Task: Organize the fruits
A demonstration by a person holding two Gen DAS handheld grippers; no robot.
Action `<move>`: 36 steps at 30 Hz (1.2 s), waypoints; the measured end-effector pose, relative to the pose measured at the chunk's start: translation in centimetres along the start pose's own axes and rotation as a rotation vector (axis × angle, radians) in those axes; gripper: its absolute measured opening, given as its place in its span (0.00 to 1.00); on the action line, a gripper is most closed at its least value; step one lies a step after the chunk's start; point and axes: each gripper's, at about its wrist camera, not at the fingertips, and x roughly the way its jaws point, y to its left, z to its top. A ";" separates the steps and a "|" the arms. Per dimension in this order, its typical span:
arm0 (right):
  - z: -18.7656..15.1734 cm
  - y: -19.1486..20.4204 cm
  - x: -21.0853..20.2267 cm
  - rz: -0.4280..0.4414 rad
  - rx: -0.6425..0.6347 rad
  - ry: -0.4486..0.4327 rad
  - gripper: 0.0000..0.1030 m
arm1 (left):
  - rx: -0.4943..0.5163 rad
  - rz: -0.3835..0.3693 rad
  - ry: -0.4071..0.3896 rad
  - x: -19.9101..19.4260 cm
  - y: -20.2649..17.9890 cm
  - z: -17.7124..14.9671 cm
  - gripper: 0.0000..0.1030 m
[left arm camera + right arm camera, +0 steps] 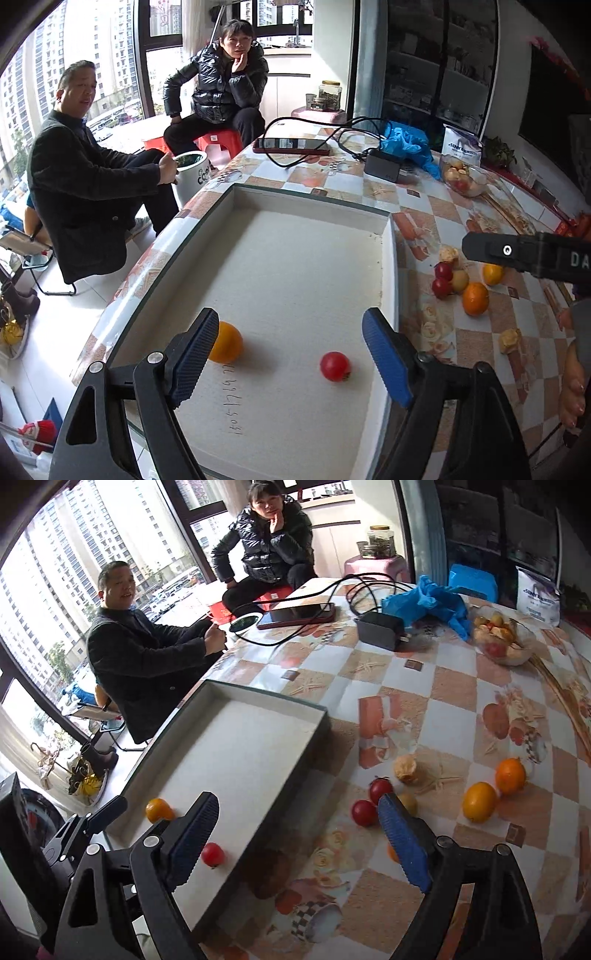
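A shallow white tray [295, 258] lies on the table's left side and holds an orange [227, 342] and a small red fruit [335, 365]. My left gripper [290, 358] is open and empty just above the tray's near end. My right gripper [297, 843] is open and empty, above the tray's right wall [295, 768]. On the tablecloth to the right lie loose fruits: two red ones [364, 812], a yellowish one [408, 801], two oranges [480, 801] and a peeled piece [405, 768]. The right gripper [524, 253] also shows in the left wrist view.
A glass bowl of fruit [500, 638], a blue plastic bag [428, 602], a black charger [380, 629] with cables and a phone [297, 614] sit at the table's far end. Two people [147, 653] sit beyond the left edge.
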 end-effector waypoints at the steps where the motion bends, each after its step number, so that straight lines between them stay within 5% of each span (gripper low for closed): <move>1: 0.1 -2.1 -0.1 -0.034 0.043 0.005 0.87 | 0.023 -0.018 0.003 -0.1 -1.3 0.1 0.81; 9: -1.8 -16.5 -0.1 -0.208 0.350 0.055 0.87 | 0.175 -0.117 0.099 2.5 -12.7 -0.2 0.81; 21: 0.8 -16.6 3.6 -0.192 0.269 0.015 0.86 | 0.064 -0.071 0.199 9.2 -17.3 1.1 0.81; 22: 0.8 -16.1 3.9 -0.214 0.243 0.014 0.83 | 0.060 -0.062 0.200 9.4 -17.4 1.2 0.79; 24: 0.8 -15.3 4.1 -0.258 0.182 0.009 0.62 | 0.056 -0.058 0.203 9.8 -17.6 1.2 0.67; 26: 0.6 -14.7 4.1 -0.291 0.130 0.012 0.35 | 0.060 -0.048 0.211 10.1 -17.7 1.0 0.39; 36: -4.9 -16.6 -0.8 -0.239 0.156 -0.033 0.35 | 0.162 -0.045 0.106 5.5 -15.0 -3.6 0.40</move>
